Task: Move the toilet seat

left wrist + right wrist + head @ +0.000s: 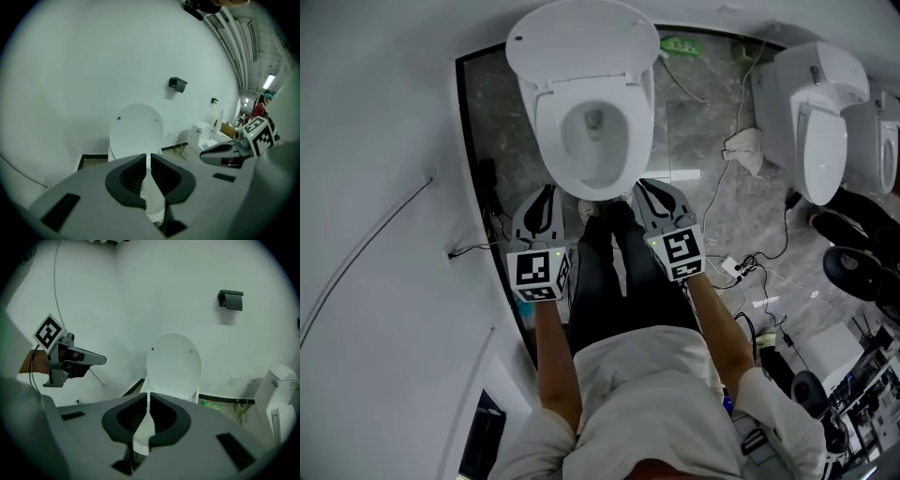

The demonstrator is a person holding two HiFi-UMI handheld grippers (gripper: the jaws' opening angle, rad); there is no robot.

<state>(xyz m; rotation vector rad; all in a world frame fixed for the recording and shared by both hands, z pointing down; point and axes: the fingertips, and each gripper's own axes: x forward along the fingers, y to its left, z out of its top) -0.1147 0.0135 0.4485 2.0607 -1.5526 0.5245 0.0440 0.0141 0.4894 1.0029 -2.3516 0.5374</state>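
Note:
A white toilet stands against the wall with its lid (581, 42) raised and its seat ring (551, 141) lying down on the bowl. My left gripper (546, 192) is shut and empty, just short of the bowl's front left edge. My right gripper (645, 186) is shut and empty too, at the bowl's front right edge. In the left gripper view the shut gripper (149, 161) points at the upright lid (136, 129), with the right gripper (206, 157) beside it. The right gripper view shows the same lid (174, 364) beyond the closed right gripper (148, 399), and the left gripper (103, 360) off to the left.
A white wall (375, 187) runs close along the left. To the right stand a second toilet (820, 122) and a third (881, 141), with a crumpled cloth (745, 145) and cables (741, 267) on the grey floor. A black holder (230, 299) hangs on the back wall.

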